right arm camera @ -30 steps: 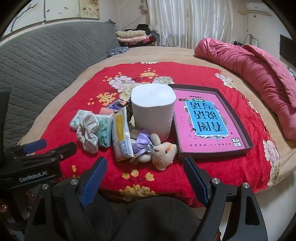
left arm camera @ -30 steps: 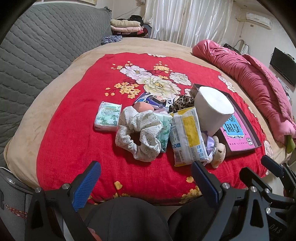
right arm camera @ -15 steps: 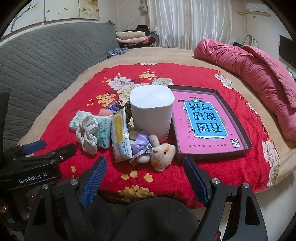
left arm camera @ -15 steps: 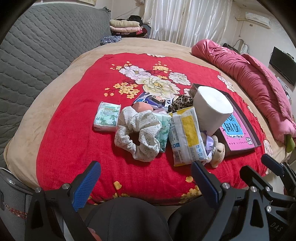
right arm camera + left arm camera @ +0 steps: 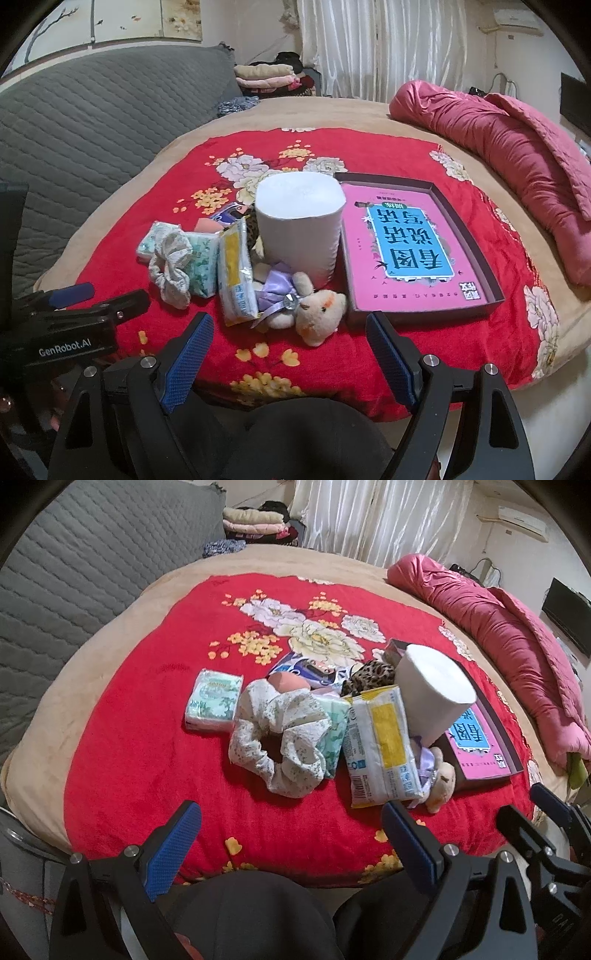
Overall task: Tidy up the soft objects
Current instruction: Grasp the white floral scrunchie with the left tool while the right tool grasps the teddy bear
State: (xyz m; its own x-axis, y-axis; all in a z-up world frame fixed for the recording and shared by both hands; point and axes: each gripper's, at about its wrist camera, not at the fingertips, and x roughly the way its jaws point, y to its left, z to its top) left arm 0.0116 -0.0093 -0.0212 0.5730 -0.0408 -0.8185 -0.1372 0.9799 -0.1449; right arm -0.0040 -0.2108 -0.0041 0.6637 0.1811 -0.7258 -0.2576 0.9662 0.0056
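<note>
A pile of soft things lies on a red floral blanket (image 5: 129, 746): a white scrunchie (image 5: 280, 738) (image 5: 170, 264), a green tissue pack (image 5: 213, 699), a yellow-white wipes pack (image 5: 382, 746) (image 5: 236, 269), a white paper roll (image 5: 434, 692) (image 5: 299, 232), a small teddy bear in a purple dress (image 5: 314, 308) (image 5: 439, 781), and a leopard-print piece (image 5: 371, 675). A dark tray (image 5: 476, 254) with a pink book inside sits right of the roll. My left gripper (image 5: 291, 827) is open and empty, short of the scrunchie. My right gripper (image 5: 290, 339) is open and empty, just short of the bear.
A rolled pink quilt (image 5: 509, 155) lies along the bed's right side. A grey quilted headboard (image 5: 92, 122) stands at the left. Folded clothes (image 5: 266, 75) are stacked at the back by white curtains. The left gripper shows in the right wrist view (image 5: 70, 317).
Both grippers have edged slightly forward toward the pile. Nothing on the blanket has moved and both stay open.
</note>
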